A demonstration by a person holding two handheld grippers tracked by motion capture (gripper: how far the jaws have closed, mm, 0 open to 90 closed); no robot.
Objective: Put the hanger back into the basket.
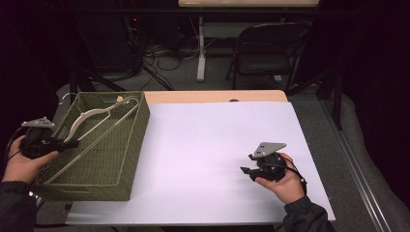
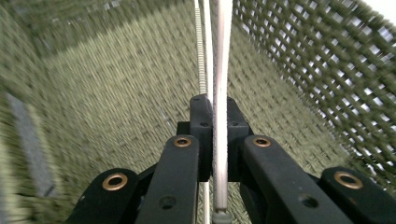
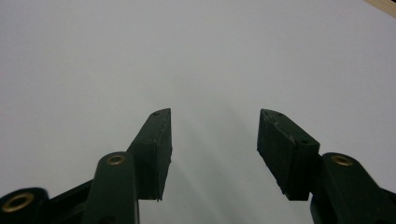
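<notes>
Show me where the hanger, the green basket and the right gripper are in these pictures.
hanger (image 1: pixel 92 115): high view, on its pale curved shoulder inside the basket.
green basket (image 1: pixel 126 145): high view, on its right woven wall.
right gripper (image 3: pixel 214 140): right gripper view, midway between its open fingertips, above the white table.

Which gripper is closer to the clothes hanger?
Left. The left gripper is clamped on the clothes hanger inside the green basket; the right gripper hovers open over the white table, well apart.
</notes>
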